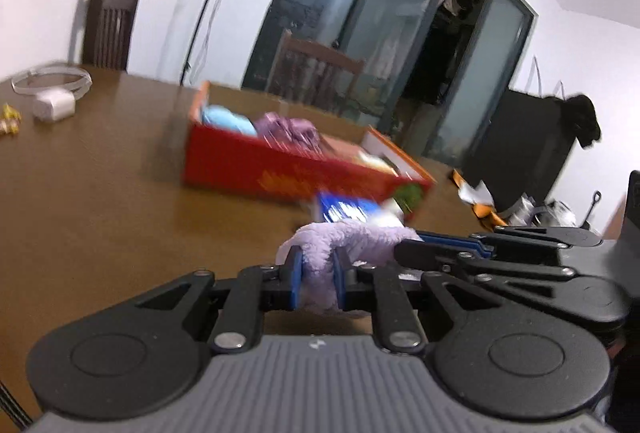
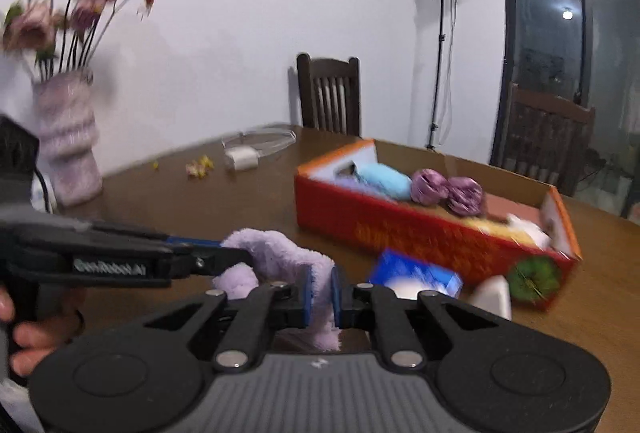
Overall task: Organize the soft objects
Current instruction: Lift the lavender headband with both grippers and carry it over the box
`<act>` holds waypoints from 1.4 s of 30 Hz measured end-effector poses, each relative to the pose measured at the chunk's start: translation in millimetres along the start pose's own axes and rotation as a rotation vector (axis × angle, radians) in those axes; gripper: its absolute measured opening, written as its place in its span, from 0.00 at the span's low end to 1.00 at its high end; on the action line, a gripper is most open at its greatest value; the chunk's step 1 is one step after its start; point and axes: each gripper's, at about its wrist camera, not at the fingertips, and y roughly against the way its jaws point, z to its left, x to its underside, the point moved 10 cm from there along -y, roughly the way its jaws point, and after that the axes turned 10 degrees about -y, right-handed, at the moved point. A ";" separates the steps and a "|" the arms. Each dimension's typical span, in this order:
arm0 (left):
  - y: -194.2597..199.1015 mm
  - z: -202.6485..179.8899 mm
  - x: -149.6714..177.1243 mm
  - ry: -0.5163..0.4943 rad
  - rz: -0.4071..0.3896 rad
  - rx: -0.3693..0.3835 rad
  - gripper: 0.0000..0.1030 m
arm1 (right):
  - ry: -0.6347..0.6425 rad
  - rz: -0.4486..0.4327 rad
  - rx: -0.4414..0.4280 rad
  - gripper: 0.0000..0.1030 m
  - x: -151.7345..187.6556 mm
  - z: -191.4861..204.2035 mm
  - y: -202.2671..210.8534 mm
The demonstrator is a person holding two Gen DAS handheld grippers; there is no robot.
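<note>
A fluffy lilac cloth is held between both grippers above the brown table. My left gripper is shut on one end of it. My right gripper is shut on the other end. In the left wrist view the right gripper comes in from the right. In the right wrist view the left gripper comes in from the left. A red cardboard box stands beyond, holding a light blue soft item and purple scrunchies.
A blue packet and a green round thing lie by the box's near side. A vase of flowers stands at the left. A white charger with cable lies on the far table. Chairs stand around.
</note>
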 end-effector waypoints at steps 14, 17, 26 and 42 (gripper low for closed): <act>35.0 -22.3 31.6 0.062 0.073 0.134 0.55 | -0.259 -0.024 0.003 0.35 68.2 -35.0 95.3; 22.3 -22.3 16.6 0.076 0.053 0.155 0.60 | -0.334 -0.075 -0.033 0.39 53.0 -44.7 96.0; 1.1 -49.1 44.5 -0.064 0.154 0.097 0.60 | -0.372 0.022 -0.035 0.39 63.9 -42.5 31.2; 8.3 -43.5 58.8 0.013 0.175 0.158 0.35 | -0.305 0.047 -0.006 0.23 93.8 -16.3 48.0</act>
